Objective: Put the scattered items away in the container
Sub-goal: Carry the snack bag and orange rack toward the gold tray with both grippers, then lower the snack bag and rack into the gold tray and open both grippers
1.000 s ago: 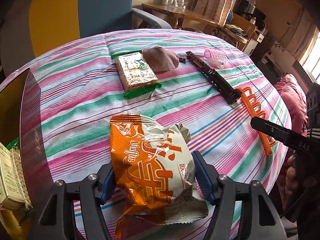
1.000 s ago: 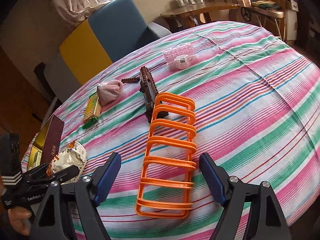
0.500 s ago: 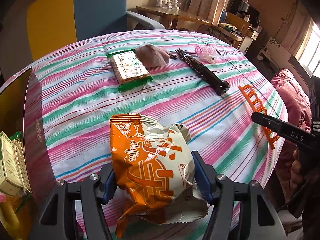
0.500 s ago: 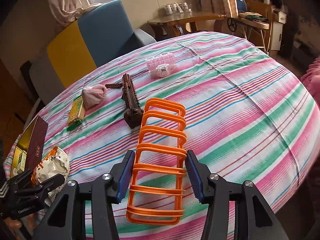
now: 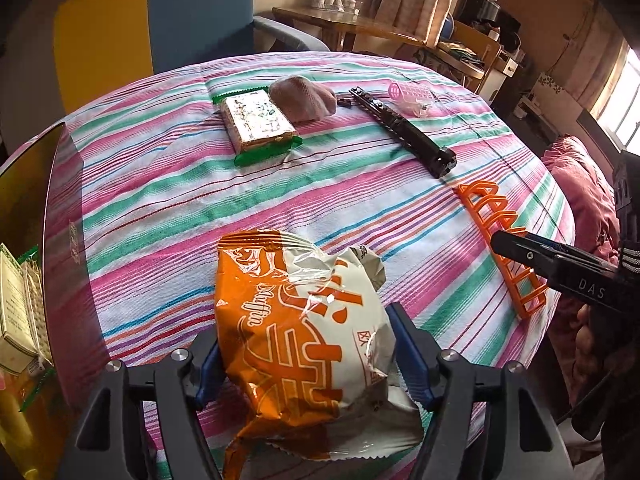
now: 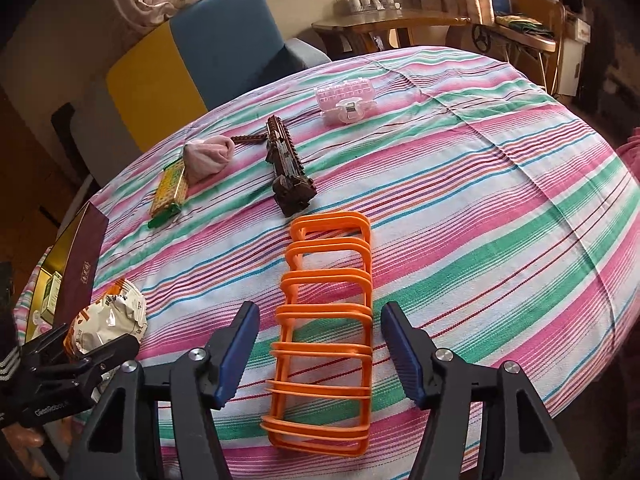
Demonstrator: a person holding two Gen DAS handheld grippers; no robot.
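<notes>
My left gripper (image 5: 304, 344) is shut on an orange-and-white snack bag (image 5: 304, 304), held just above the striped tablecloth near the front edge. To its left stands the container, a dark maroon box with a gold inside (image 5: 24, 200), with green-and-white cartons in it. In the right wrist view my right gripper (image 6: 320, 320) is open, one finger on each side of an orange plastic rack (image 6: 320, 349) that lies flat on the cloth; small gaps show beside the rack. The bag (image 6: 108, 316) and box (image 6: 80, 256) also appear at the left there.
Farther back on the round table lie a green biscuit pack (image 5: 258, 126), a pink rolled cloth (image 5: 304, 98), a dark brick-built bar (image 5: 404, 132) and a pink roller with a clear clip (image 5: 410, 94). A blue-and-yellow chair (image 6: 224, 48) stands behind.
My right gripper's fingers have come closer together on both sides of the orange rack. The left gripper has kept the snack bag and drawn back slightly from the far items.
</notes>
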